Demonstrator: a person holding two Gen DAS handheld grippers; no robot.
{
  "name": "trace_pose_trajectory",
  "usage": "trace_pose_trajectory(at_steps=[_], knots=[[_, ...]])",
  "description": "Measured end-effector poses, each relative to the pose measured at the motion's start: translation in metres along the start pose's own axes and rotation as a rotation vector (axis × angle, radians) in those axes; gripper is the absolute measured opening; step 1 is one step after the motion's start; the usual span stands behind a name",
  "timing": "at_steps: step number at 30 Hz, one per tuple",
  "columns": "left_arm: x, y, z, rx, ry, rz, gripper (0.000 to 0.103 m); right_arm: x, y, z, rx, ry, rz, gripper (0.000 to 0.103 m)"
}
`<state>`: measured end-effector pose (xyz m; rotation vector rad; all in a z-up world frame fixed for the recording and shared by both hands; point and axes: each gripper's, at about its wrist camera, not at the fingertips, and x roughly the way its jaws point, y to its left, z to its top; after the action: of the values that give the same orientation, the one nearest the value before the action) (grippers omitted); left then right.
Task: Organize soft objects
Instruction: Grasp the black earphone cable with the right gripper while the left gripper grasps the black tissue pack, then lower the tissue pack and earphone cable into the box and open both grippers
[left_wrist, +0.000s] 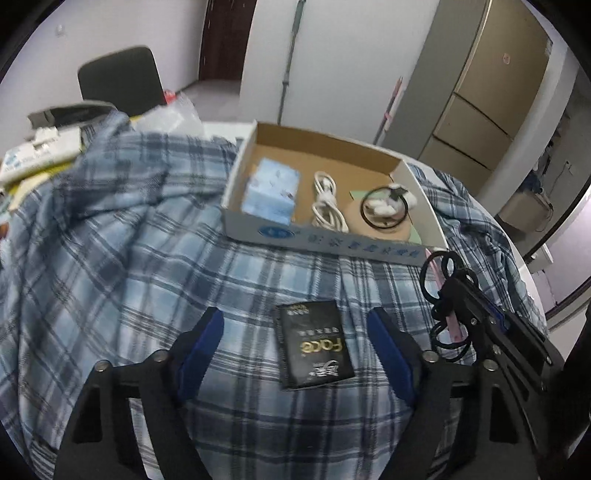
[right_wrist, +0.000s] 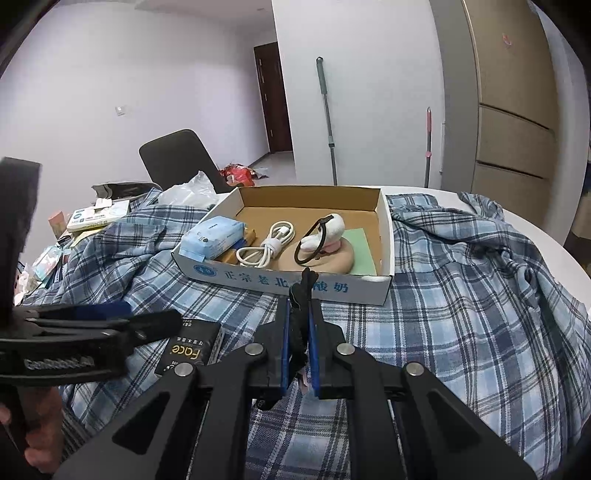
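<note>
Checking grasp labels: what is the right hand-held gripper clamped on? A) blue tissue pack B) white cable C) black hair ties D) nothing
C: the right hand-held gripper is shut on the black hair ties, whose loops stick out past its fingertips in the left wrist view.

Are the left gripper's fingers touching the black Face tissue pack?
Apart. The left wrist view shows plaid cloth between the tissue pack and each blue pad of the open left gripper.

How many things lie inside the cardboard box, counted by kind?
Blue tissue pack: 1
White cable: 1
Black hair ring: 1
White plush: 1
Tan round pad: 1
Green sheet: 1
Total: 6
</note>
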<state>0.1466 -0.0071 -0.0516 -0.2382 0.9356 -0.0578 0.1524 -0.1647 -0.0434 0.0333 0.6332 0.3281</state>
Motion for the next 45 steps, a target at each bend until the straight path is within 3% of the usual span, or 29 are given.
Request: trace_pose_trajectory(at_steps=[4,12,23,32,45], knots=[[0.016,-0.003,-0.004,-0.03,0.067,-0.029,0.073,0.003,-0.003,0.0,0.016,0.013,-0.002,0.008],[0.033,-0.013,-0.012,0.019,0.075,-0.002,0.068,0.008,-0.01,-0.001,0.044,0.042,0.01,0.008],[0.04,-0.017,-0.016,0.074,0.079,0.017,0.051,0.01,-0.008,-0.001,0.038,0.053,0.005,0.008],[0.016,-0.019,-0.017,0.097,-0.058,-0.058,0.049,0.005,-0.008,0.0,0.03,0.029,0.013,0.008],[-0.047,-0.027,-0.015,0.197,-0.424,-0.075,0.049,-0.025,0.006,0.006,-0.041,-0.154,0.019,0.008]])
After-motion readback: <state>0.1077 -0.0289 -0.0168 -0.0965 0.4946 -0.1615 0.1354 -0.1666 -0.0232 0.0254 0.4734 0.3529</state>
